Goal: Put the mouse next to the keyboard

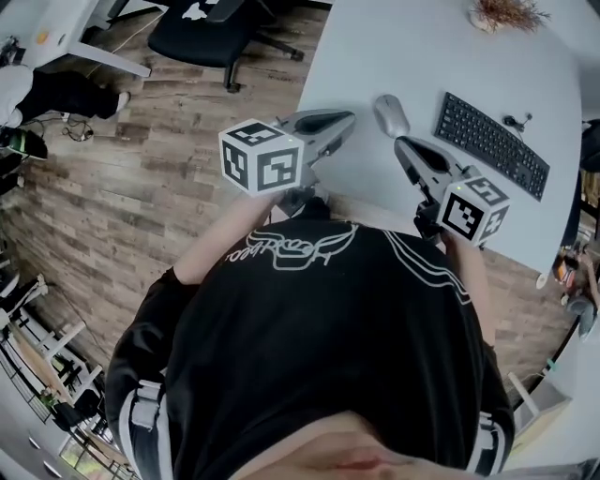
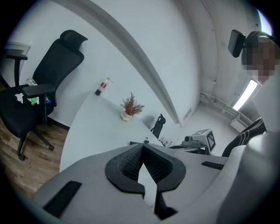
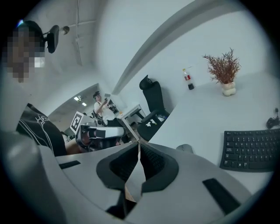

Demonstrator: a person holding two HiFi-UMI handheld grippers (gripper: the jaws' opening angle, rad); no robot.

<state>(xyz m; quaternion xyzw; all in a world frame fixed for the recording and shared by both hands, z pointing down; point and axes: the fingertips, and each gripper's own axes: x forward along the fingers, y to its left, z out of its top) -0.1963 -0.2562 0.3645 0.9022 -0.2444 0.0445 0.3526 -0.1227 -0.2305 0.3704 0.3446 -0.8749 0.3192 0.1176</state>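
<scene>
A grey mouse (image 1: pixel 391 114) lies on the white table (image 1: pixel 422 47), a short way left of the black keyboard (image 1: pixel 493 143). In the right gripper view the mouse (image 3: pixel 184 148) peeks over the jaws, with the keyboard (image 3: pixel 253 150) to its right. My right gripper (image 1: pixel 405 146) hovers just below the mouse, shut and empty. My left gripper (image 1: pixel 349 119) is held near the table's left edge, left of the mouse, also shut with nothing between its tips (image 2: pixel 141 146).
A dried plant in a small pot (image 1: pixel 506 13) stands at the table's far side. A black office chair (image 1: pixel 211 33) stands on the wooden floor to the left. A small bottle (image 3: pixel 187 79) stands far back on the table.
</scene>
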